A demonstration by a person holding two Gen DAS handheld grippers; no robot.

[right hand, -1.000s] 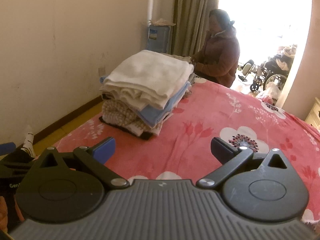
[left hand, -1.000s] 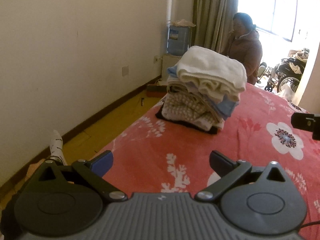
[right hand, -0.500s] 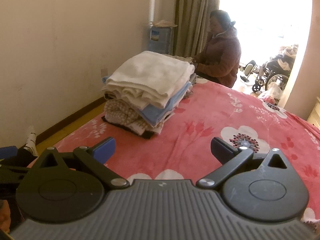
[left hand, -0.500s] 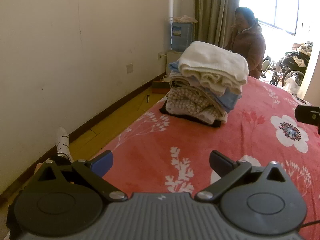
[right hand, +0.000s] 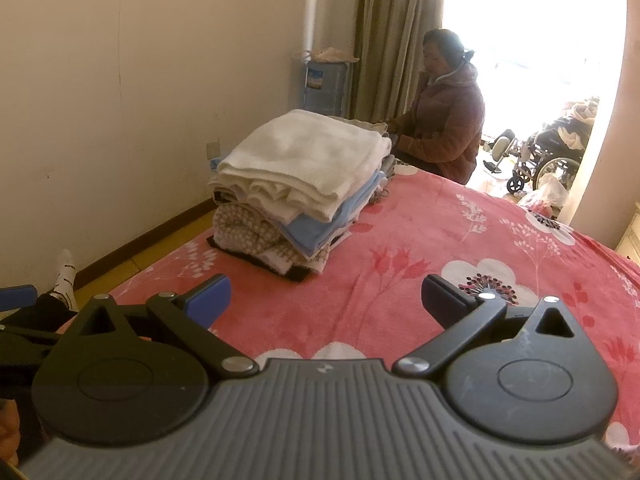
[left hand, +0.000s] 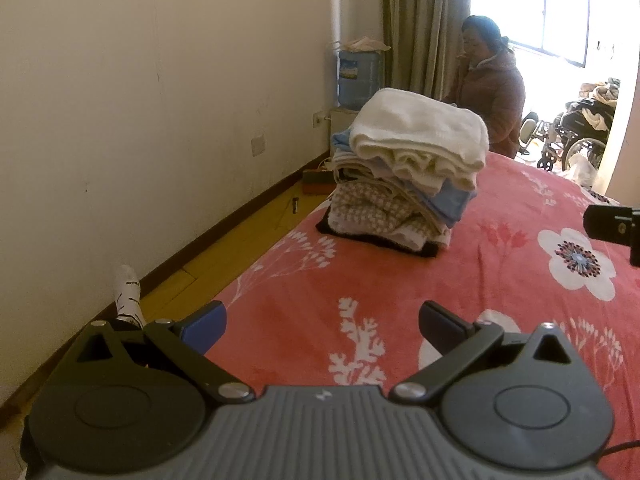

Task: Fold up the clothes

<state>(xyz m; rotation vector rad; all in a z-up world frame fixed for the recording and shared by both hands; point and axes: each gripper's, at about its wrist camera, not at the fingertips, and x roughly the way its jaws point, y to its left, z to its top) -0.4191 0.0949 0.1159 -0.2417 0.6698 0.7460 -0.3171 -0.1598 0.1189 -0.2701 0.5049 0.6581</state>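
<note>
A stack of folded clothes [left hand: 404,176] stands on the red flowered bedspread [left hand: 500,280], with a white towel-like piece on top, blue and checked pieces under it and a black one at the bottom. The same stack [right hand: 304,188] shows in the right wrist view. My left gripper [left hand: 322,324] hovers open over the near bed edge, well short of the stack, nothing between its fingers. My right gripper [right hand: 326,298] is likewise open and empty, above the bedspread [right hand: 440,280] in front of the stack.
A person [left hand: 488,88] in a brown jacket sits at the far end of the bed by the curtain. A water jug [left hand: 358,78] stands in the corner. Wheelchairs [right hand: 548,156] are near the window. A white sock [left hand: 127,292] and wooden floor lie left of the bed.
Both grippers have drawn back and tilted slightly, so the stack sits a little farther and lower in view. Both stay open and empty.
</note>
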